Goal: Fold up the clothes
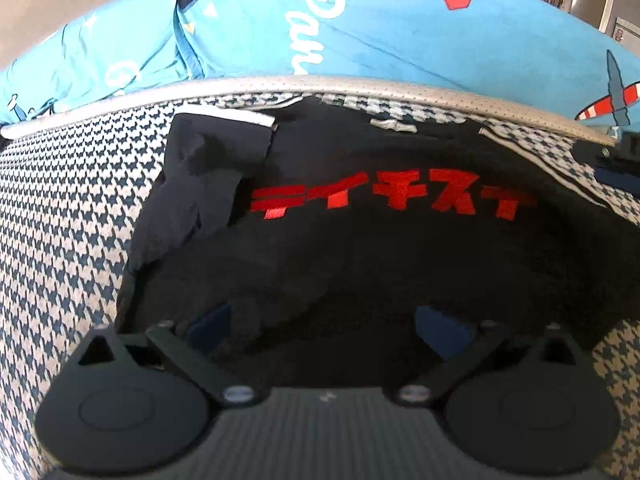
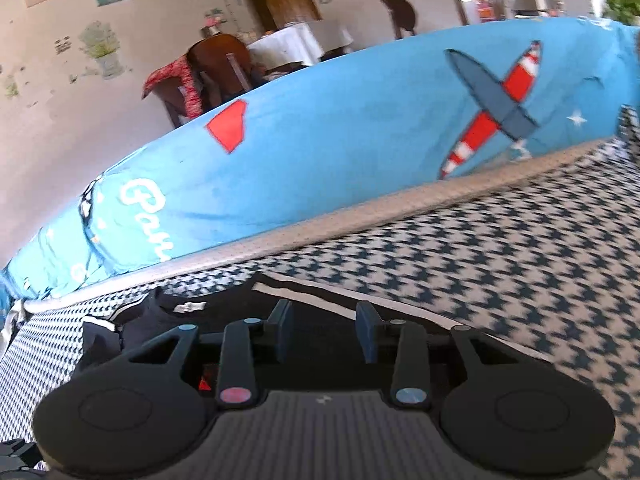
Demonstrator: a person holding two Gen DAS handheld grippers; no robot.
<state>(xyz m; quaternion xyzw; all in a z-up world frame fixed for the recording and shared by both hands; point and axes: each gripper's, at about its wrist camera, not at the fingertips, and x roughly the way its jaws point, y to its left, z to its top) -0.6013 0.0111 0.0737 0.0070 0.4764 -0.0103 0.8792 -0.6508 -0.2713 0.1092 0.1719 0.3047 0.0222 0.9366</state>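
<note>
A black garment (image 1: 360, 248) with red printed characters (image 1: 392, 198) lies on a houndstooth-patterned surface (image 1: 60, 220). Its left part is bunched into folds (image 1: 200, 184), with a white strip at the top edge. My left gripper (image 1: 324, 326) is open wide and sits low over the garment's near edge, its blue pads (image 1: 440, 330) resting against the cloth. In the right wrist view, my right gripper (image 2: 326, 330) is open just above the garment (image 2: 320, 306), near its white-striped edge (image 2: 304, 286). Nothing is between its fingers. The right gripper's tip (image 1: 616, 160) also shows at the left wrist view's right edge.
A grey piped edge (image 1: 320, 82) borders the houndstooth surface (image 2: 520, 260). Behind it rises a blue cushion (image 2: 360, 140) printed with planes and white lettering. Farther back are wooden chairs (image 2: 216, 68), a table with a white cloth (image 2: 304, 40) and a doorway.
</note>
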